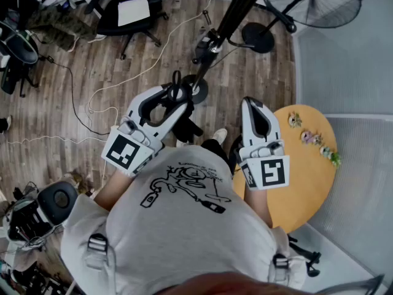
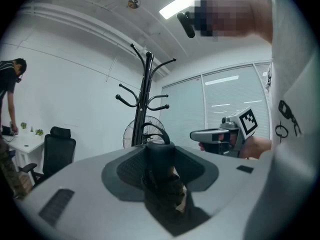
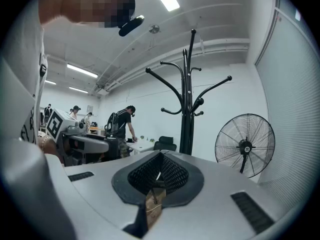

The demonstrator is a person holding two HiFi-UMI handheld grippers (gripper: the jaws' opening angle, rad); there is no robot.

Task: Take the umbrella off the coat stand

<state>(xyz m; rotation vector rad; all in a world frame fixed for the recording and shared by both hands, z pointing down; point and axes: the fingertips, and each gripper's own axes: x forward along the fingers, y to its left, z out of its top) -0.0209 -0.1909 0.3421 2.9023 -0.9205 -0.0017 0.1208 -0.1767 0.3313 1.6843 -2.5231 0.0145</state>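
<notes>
Grey shirt (image 1: pixel 184 226) fills the near frame. Left gripper (image 1: pixel 175 100) jaws are clamped on the black folded umbrella (image 2: pixel 159 156), which hangs clear of the far coat stand (image 2: pixel 146 99), likely unhooked. Right gripper (image 1: pixel 253 106) jaws are closed, empty and idle.

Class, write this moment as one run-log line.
left gripper: shut on umbrella | right gripper: shut, empty | coat stand: visible hooks bare | umbrella: off stand

black umbrella (image 2: pixel 159 156), gripped, apart from coat stand (image 2: pixel 146 94)
</notes>
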